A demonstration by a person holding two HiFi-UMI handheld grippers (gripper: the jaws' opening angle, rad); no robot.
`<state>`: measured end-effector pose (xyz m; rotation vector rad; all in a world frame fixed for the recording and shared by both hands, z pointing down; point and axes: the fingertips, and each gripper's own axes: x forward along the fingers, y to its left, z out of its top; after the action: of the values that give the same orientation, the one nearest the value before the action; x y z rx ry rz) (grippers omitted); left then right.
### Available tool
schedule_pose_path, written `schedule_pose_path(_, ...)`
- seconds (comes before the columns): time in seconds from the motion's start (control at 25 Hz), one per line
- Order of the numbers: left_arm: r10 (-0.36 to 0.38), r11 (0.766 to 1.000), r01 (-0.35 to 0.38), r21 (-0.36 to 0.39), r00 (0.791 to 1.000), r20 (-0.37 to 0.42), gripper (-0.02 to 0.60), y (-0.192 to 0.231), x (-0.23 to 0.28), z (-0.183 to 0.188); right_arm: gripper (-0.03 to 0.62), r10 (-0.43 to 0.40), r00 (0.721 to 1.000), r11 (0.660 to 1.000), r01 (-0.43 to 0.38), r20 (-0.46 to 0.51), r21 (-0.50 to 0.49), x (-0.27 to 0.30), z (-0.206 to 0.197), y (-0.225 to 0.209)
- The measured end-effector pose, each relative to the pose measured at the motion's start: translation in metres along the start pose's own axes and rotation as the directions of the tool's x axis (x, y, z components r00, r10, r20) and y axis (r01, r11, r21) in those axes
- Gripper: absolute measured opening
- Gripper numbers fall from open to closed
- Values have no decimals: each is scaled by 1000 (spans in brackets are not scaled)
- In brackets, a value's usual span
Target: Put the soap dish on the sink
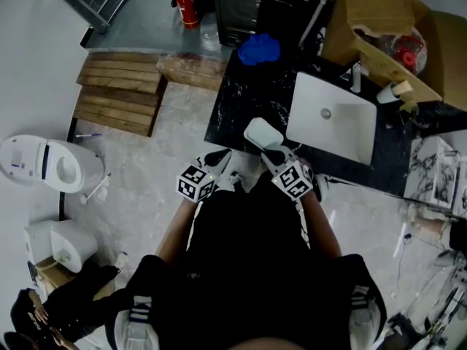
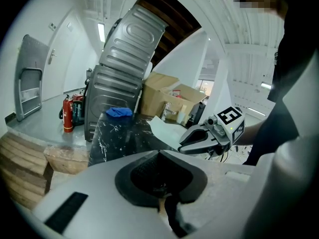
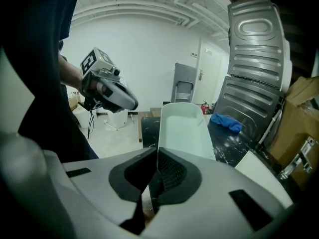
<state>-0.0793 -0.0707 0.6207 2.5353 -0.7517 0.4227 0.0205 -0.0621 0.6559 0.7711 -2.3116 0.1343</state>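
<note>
A white, oblong soap dish hangs over the front edge of the black marble counter. My right gripper is shut on its near rim. In the right gripper view the soap dish sticks straight out from the jaws, hollow side up. The white rectangular sink is set in the counter to the dish's right. My left gripper hovers just left of the dish at the counter's edge, shut and holding nothing. In the left gripper view the soap dish shows in my right gripper.
A blue cloth lies at the counter's far end. A faucet and a cup stand behind the sink, beside a cardboard box. On the floor to the left are wooden pallets, a toilet and a red fire extinguisher.
</note>
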Motion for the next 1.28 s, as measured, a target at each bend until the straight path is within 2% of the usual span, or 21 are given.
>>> schedule_pose_path(0.36,-5,1000,5,12,1000,9,0,2,11,6,2,4,1000,1000,-4,-4,8,3,-7,-9)
schedule_pose_path(0.72,33,999,-33,-16,999,4,0,17,7,9,2,29,1000,1000,-29,-1,-12,16,2,-21)
schedule_pose_path(1.28,63,997,-62,-54,998,8,0,41,36,26,2,93,995,995,-94,-28,-33,38,1,-54)
